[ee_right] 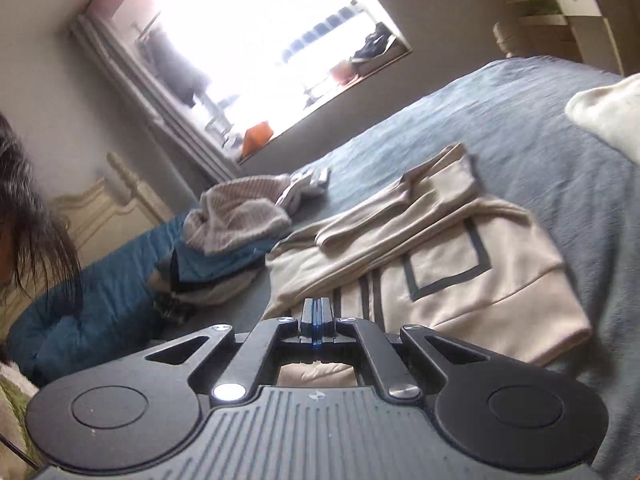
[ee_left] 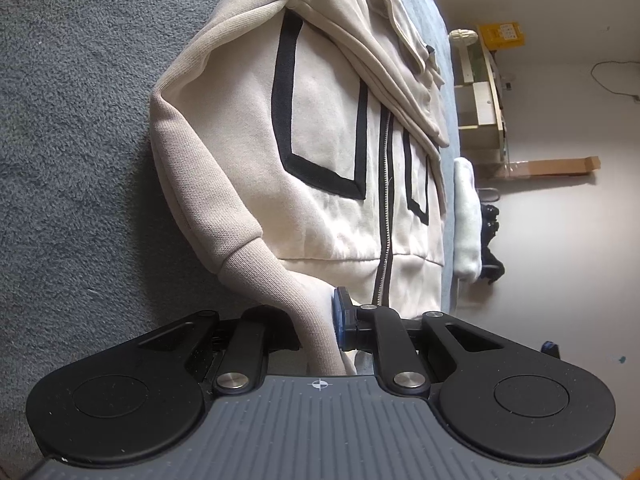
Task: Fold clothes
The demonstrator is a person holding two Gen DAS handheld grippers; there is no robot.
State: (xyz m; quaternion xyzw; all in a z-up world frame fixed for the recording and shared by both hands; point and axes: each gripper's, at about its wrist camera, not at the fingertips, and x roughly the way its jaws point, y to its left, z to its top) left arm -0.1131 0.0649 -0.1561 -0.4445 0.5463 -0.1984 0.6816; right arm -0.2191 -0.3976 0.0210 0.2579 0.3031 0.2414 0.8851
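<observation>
Bed (ee_right: 500,120) carried grey-blue blanket (ee_left: 80,140); cream zip jacket (ee_left: 320,160), clothes pile (ee_right: 236,220), white cushion (ee_right: 612,116) lay on it.

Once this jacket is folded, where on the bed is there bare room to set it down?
Bare blue-grey bedspread lies between the cream zip jacket with black trim, the wall under the window and the white pillow. Another open stretch runs along the jacket's sleeve side. It is crowded by the heap of unfolded clothes beside the blue duvet.

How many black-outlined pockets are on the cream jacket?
2. On the cream jacket, one pocket lies left of the zipper in the left wrist view; the other pocket is right of it, partly covered by a folded sleeve.
</observation>
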